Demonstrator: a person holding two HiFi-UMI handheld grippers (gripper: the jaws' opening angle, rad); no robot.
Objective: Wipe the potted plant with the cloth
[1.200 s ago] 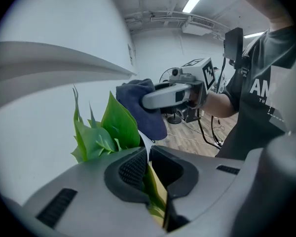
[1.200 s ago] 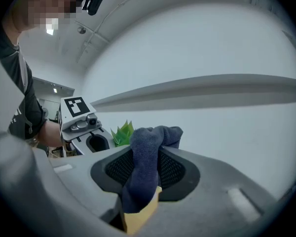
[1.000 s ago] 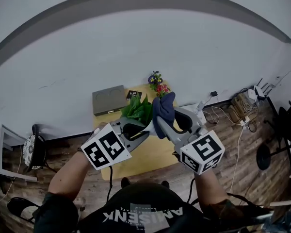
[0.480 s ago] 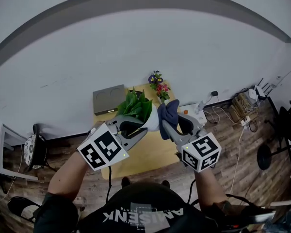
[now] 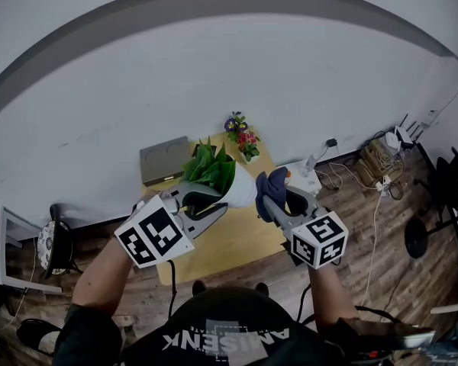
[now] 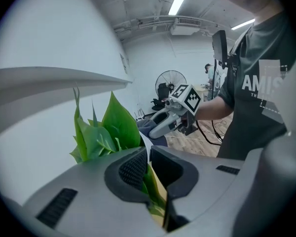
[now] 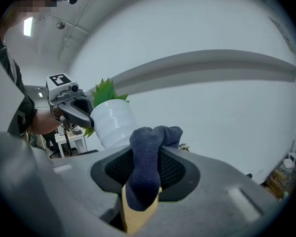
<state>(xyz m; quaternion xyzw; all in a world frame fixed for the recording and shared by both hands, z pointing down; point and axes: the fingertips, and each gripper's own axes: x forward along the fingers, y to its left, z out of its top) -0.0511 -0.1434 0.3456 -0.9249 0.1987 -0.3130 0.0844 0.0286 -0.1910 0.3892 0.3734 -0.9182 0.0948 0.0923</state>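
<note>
Left gripper (image 5: 216, 203): jaws clenched on the rim of the white pot (image 5: 241, 191), a leaf caught between the pads. Plant (image 5: 211, 170) is held in the air above the yellow table (image 5: 237, 241), tilted, with the leaves toward the wall and the pot's base toward the right gripper. Dark blue cloth (image 5: 272, 184) sits just beside the pot's side; cannot tell whether they touch. Right gripper (image 5: 269, 202): jaws clamped on the cloth, whose folded end sticks out past the tips. On the table's far side are a grey box (image 5: 162, 159) and flowers (image 5: 242, 137).
</note>
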